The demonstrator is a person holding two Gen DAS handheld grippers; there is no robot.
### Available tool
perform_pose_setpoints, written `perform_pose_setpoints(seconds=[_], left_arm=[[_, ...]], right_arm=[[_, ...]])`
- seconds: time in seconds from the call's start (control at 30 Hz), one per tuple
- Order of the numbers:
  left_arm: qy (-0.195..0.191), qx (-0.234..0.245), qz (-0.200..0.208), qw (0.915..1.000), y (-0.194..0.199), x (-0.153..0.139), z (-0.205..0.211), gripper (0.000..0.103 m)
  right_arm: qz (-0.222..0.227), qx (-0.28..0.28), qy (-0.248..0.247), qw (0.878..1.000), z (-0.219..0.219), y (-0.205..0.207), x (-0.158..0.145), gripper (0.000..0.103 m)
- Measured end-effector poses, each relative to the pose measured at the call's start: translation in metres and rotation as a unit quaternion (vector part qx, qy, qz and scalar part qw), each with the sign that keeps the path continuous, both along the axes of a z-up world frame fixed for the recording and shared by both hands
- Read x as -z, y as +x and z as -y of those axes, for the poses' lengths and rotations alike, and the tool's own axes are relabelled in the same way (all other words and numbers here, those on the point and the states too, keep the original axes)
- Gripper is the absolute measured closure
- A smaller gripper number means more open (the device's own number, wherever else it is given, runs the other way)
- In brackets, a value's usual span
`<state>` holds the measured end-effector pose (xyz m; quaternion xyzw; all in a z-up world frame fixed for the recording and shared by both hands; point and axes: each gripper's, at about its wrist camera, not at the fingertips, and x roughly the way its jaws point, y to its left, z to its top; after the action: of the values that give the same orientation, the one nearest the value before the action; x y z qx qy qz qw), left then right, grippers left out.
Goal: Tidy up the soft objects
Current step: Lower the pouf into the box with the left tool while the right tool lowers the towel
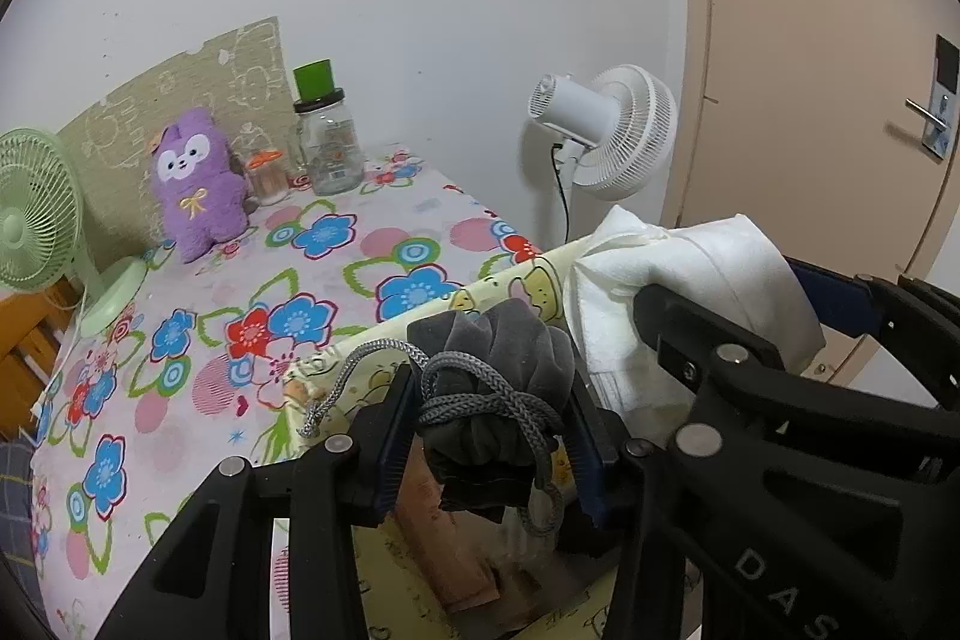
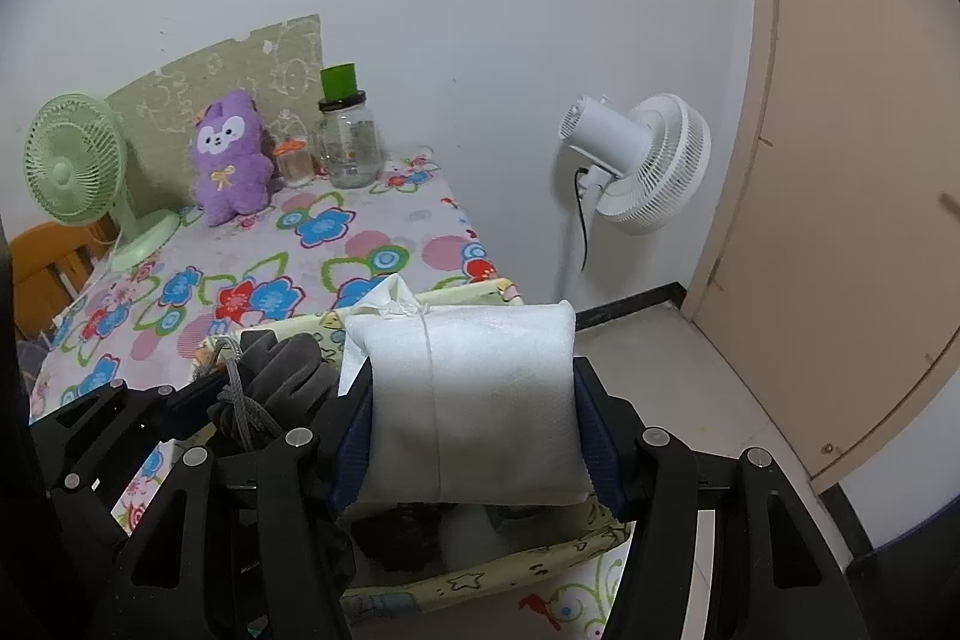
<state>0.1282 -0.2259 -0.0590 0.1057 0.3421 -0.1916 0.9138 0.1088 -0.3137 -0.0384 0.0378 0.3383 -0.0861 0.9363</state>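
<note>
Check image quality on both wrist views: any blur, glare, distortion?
Left wrist: heavy fisheye bowing at the door, dark corner vignette, door handle smeared, grey pouch sharp. Right wrist: same bowing and vignette, white pouch shaded at its left, no glare.

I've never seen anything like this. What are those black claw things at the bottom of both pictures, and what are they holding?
They are two hand-held grippers, one in each of a person's hands, each carrying a wide-angle camera that looks along its fingers. One picture comes from the left gripper, which clamps a grey drawstring pouch. The other comes from the right gripper, which clamps a white cloth bag. Both hang above a yellow fabric basket at the near end of a flowered tablecloth. Further back stand a purple plush toy, a glass jar and a green fan.
</note>
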Motion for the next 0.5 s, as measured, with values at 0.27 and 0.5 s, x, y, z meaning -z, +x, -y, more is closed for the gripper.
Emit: perform_pose_setpoints(seconds=[0.27, 0.5], left_arm=[[0.0, -0.008, -0.017, 0.9998, 0.006, 0.004, 0.0, 0.029], [0.019, -0.008, -0.002, 0.9998, 0.001, 0.0, -0.006, 0.013]], right_arm=[[-0.011, 0.006, -0.001, 1.0, 0.005, 0.009, 0.008, 0.04], [-0.013, 0.0, 0.006, 1.0, 0.003, 0.015, 0.009, 0.04]])
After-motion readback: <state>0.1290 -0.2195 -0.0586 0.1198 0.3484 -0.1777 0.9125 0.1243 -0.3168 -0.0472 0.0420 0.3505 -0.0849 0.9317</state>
